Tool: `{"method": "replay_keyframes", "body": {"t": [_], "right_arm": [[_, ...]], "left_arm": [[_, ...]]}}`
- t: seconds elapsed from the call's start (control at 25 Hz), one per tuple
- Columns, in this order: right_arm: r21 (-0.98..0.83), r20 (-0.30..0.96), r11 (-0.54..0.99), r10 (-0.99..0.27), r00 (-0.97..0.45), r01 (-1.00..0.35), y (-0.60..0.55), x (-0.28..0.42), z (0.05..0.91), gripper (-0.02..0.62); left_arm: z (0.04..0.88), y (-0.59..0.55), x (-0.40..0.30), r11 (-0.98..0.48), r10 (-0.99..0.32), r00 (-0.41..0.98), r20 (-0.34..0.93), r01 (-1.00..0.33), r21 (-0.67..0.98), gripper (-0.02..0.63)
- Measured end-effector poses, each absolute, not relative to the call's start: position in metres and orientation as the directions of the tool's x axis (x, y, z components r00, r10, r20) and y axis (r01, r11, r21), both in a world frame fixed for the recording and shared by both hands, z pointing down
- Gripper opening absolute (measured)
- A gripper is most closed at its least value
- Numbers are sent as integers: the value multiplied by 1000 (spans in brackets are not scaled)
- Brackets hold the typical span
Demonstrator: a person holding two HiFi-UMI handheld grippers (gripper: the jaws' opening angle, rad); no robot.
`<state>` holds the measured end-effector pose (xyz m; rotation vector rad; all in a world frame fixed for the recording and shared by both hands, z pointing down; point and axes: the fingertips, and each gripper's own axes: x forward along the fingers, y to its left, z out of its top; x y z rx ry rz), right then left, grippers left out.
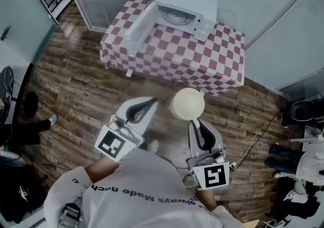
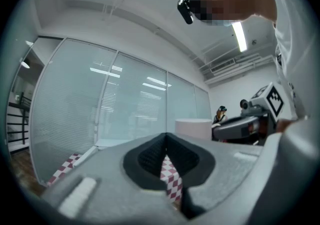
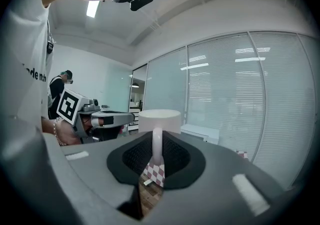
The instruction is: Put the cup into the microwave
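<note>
Right gripper [image 1: 196, 123] is clamped on the cup [image 1: 188, 104] by its handle, with the cup just past the fingertips. Left gripper [image 1: 150, 103] is pinched closed on nothing, just beside the cup. Microwave [image 1: 185, 16], door open, sits well ahead of both on the checkered table [image 1: 223, 65].

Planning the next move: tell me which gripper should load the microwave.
Right. The right gripper grips the cup by its handle; the microwave stands open ahead. The left gripper is shut, empty.

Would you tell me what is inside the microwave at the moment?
Through the open door, the microwave shows only its round turntable, with nothing on it. Its inner corners are out of sight. The cup is outside, in the right tongs.
</note>
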<state>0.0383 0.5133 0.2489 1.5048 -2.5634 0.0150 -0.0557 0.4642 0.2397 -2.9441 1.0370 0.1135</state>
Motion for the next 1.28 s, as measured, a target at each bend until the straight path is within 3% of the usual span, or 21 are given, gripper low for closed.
{"method": "replay_keyframes", "body": {"t": [0.8, 1.28], "right_arm": [[100, 164, 509, -856, -490, -855, 320, -60, 240, 43], [103, 181, 477, -872, -455, -873, 265, -92, 250, 43]], "left_arm": [[235, 274, -152, -781, -624, 776, -89, -624, 36, 5], [246, 215, -183, -802, -597, 799, -79, -595, 50, 5]]}}
